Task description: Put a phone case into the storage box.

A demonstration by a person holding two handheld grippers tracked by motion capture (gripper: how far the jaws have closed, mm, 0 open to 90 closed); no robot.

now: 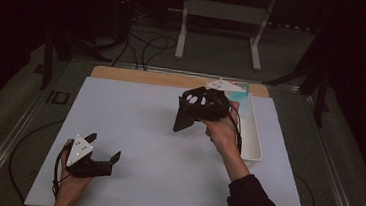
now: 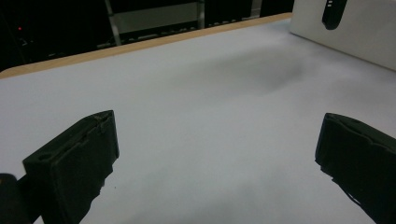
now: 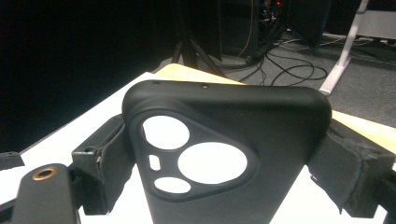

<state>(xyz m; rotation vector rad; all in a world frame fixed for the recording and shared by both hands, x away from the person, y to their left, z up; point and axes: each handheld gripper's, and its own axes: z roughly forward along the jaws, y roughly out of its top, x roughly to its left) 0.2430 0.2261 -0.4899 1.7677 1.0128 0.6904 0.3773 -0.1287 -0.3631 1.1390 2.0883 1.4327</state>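
Black phone case (image 3: 224, 158) clamped between right tongs (image 3: 224, 163), above white table (image 1: 143, 129)

The phone case (image 3: 233, 154) is matte black, its camera cut-outs showing white. Both grippers, left (image 1: 100, 148) and right (image 1: 197, 104), are black, each topped with a pale grey plate. The table sheet (image 1: 143, 129) is plain white over a tan wooden edge. The tray (image 1: 253, 134) is white, the container (image 1: 238, 92) translucent turquoise.
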